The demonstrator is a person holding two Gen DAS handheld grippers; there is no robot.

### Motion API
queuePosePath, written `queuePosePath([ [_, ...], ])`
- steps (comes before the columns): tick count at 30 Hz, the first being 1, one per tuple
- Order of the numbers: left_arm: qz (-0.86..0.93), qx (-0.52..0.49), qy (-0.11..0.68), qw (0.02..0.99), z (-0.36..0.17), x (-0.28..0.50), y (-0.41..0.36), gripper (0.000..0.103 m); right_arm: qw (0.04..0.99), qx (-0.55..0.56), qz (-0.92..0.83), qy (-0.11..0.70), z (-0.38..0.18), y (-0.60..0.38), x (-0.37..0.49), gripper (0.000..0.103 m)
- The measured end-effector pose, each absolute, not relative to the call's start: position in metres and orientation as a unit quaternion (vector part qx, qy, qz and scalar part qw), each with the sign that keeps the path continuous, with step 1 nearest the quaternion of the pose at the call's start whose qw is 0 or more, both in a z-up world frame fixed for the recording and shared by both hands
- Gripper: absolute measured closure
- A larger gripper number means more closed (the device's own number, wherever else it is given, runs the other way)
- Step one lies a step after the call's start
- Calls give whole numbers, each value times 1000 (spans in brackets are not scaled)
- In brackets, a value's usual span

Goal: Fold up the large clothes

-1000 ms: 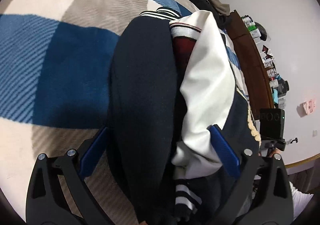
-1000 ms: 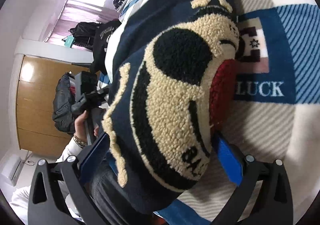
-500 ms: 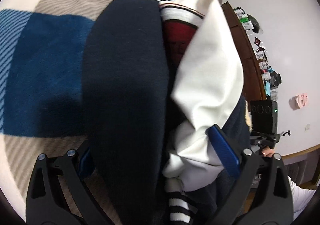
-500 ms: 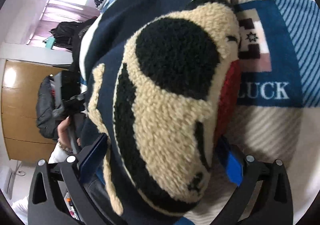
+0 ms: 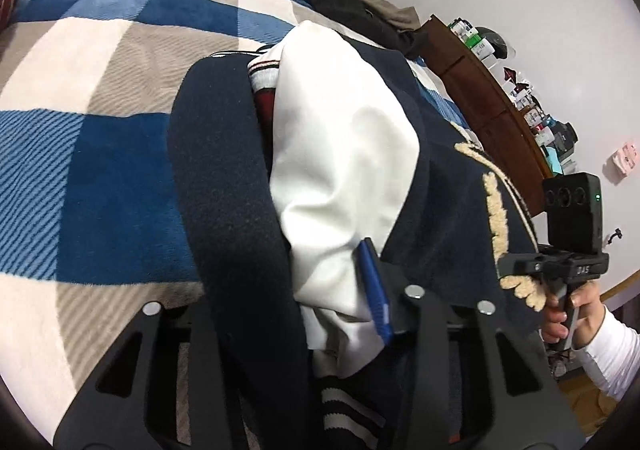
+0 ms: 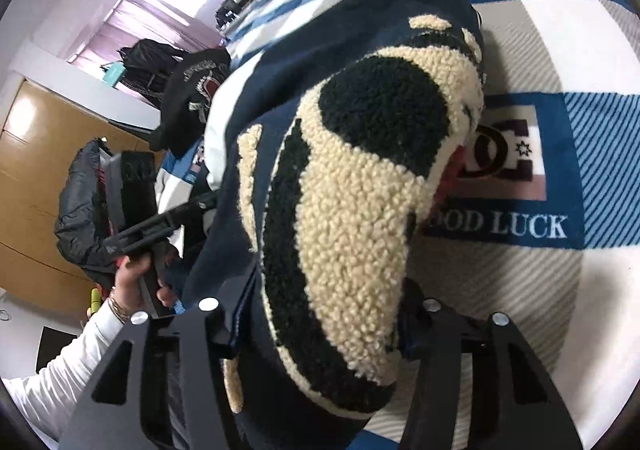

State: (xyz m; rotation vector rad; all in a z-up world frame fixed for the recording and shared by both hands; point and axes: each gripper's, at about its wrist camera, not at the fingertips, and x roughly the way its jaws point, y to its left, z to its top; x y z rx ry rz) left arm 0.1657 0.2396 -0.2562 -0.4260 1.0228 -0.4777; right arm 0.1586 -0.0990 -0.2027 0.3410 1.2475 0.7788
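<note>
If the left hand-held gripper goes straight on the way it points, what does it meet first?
The jacket: its folded bulk already lies between the closing jaws of the left hand-held gripper. The blanket seems to lie beyond it.

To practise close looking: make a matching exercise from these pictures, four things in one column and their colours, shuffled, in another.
Things:
1. jacket sleeve
2. jacket body
3. fuzzy patch
4. gripper pad

Colours:
A. bright blue
B. cream and black
C. white
D. dark navy

Pairs: 1-C, 2-D, 3-B, 4-A
</note>
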Motion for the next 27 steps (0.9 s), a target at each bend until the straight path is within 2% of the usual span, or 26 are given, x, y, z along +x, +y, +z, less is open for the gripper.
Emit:
queuePosePath([
  [7,-226,-199,447,842,-243,156,247,71,733,161,375,544,-187,-104,164,51],
  [27,-229,-189,410,863,-176,168,237,72,728,181,417,513,-128,-110,191,54],
])
